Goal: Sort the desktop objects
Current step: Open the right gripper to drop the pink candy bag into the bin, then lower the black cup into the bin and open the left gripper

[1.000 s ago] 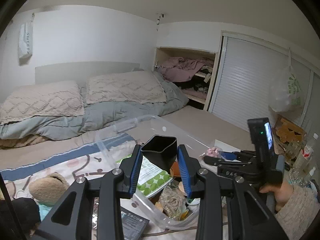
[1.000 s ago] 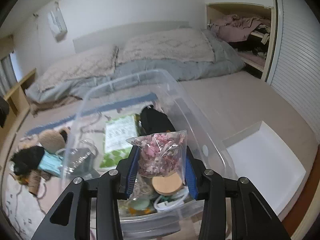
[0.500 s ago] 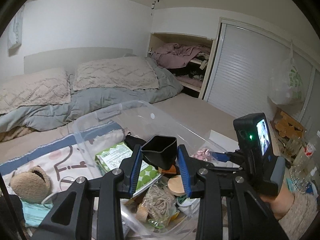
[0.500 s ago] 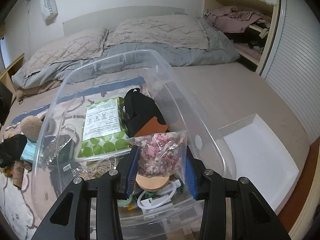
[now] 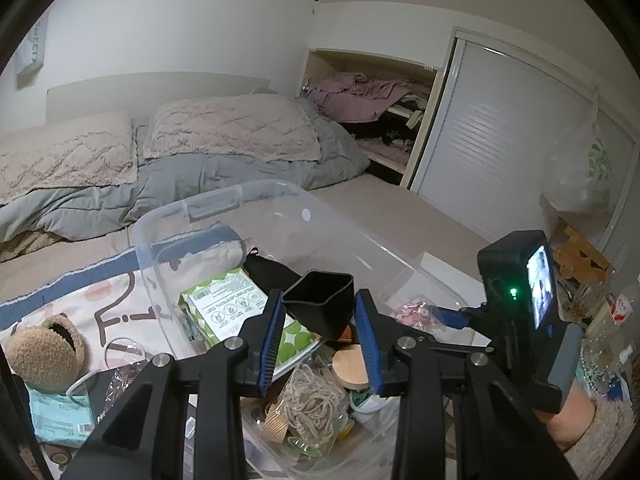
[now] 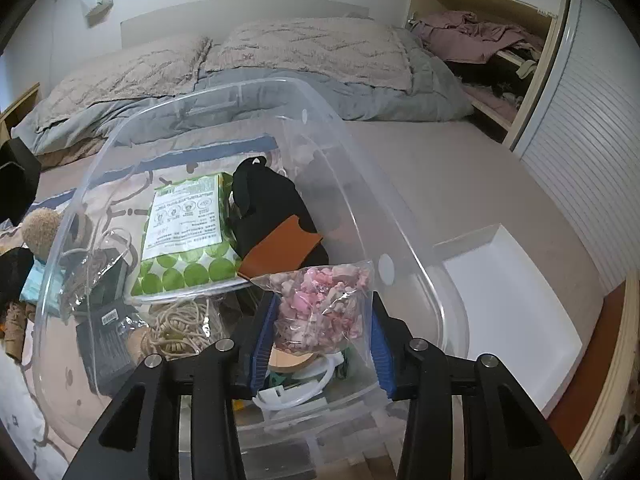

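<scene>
A clear plastic bin (image 6: 208, 94) lies on a patterned cloth and holds several items: a green-dotted packet (image 6: 184, 232), a black pouch (image 6: 264, 200), a twine bundle (image 6: 180, 328). My right gripper (image 6: 323, 306) hangs over the bin's near end. Its jaws are opening, and a clear bag of pink pieces (image 6: 320, 300) still sits between the pads. My left gripper (image 5: 319, 300) is shut on a black square cup (image 5: 318, 286), held above the bin (image 5: 224, 200). In the left wrist view, the right gripper (image 5: 446, 316) and its bag (image 5: 412, 310) show at the right.
A white shallow tray (image 6: 508, 292) lies right of the bin. Left of it lie a brown plush pouch (image 5: 44, 352) and a teal packet (image 5: 60, 416). Behind is a bed with pillows (image 5: 224, 128). Cluttered small items (image 5: 596, 312) crowd the far right.
Both grippers have sunk toward the bin, which now fills more of each view. The left one carried the black cup over it. The right jaws stand slightly wider around the bag.
</scene>
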